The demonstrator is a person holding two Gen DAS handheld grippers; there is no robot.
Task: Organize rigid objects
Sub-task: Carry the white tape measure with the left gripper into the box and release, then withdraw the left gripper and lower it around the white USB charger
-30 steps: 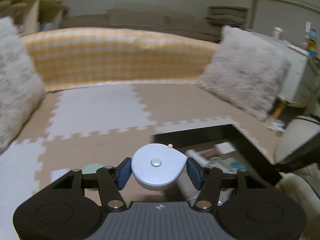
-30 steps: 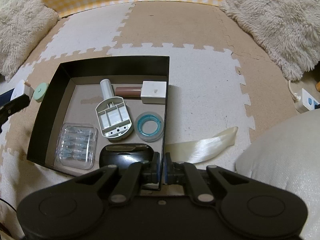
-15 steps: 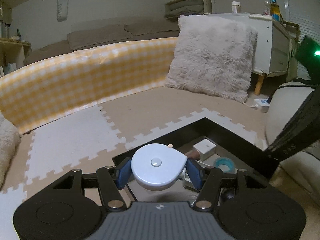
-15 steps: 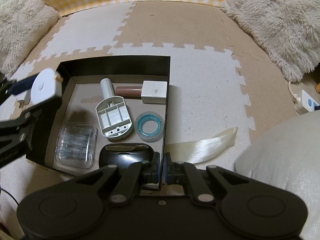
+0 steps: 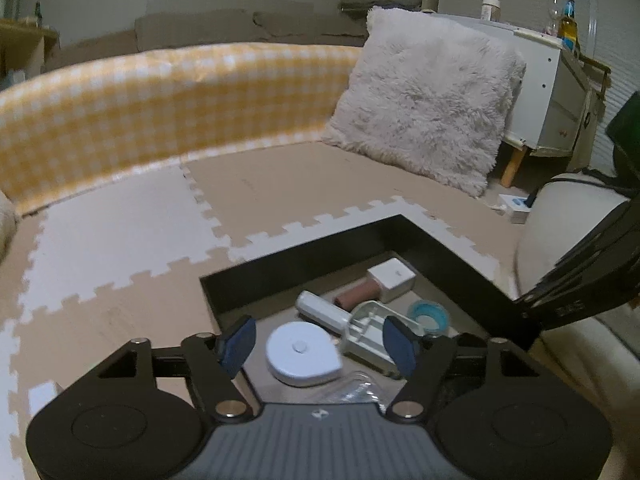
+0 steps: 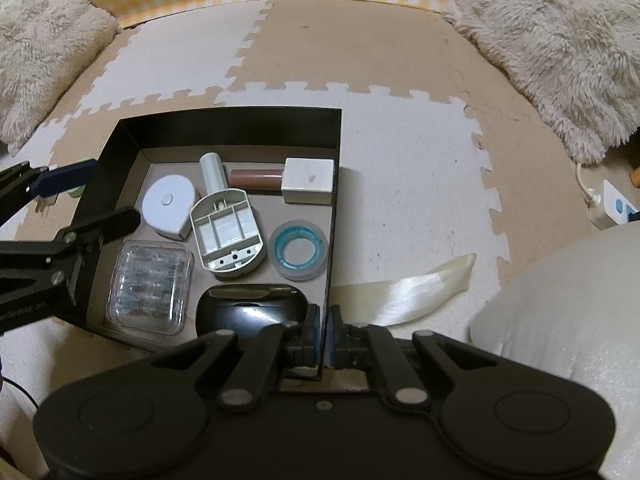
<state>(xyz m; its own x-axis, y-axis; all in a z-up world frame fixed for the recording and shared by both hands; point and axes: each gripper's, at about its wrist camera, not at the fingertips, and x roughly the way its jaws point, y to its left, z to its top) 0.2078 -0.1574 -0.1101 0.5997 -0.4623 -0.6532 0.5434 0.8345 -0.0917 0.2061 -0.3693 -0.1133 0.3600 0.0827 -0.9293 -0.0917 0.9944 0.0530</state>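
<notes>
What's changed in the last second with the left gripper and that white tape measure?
The left gripper carried the white tape measure over the black box, opened its jaws and released it inside. The right gripper stays clamped on the box's wall; the other contents are unmoved.

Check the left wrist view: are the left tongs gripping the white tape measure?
No. The left tongs stand open, and the white tape measure lies free on the floor of the black box.

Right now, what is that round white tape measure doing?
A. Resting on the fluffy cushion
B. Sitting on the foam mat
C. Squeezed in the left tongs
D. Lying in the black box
D: the tape measure lies on the black box floor, and the left tongs stand open around nothing.
</notes>
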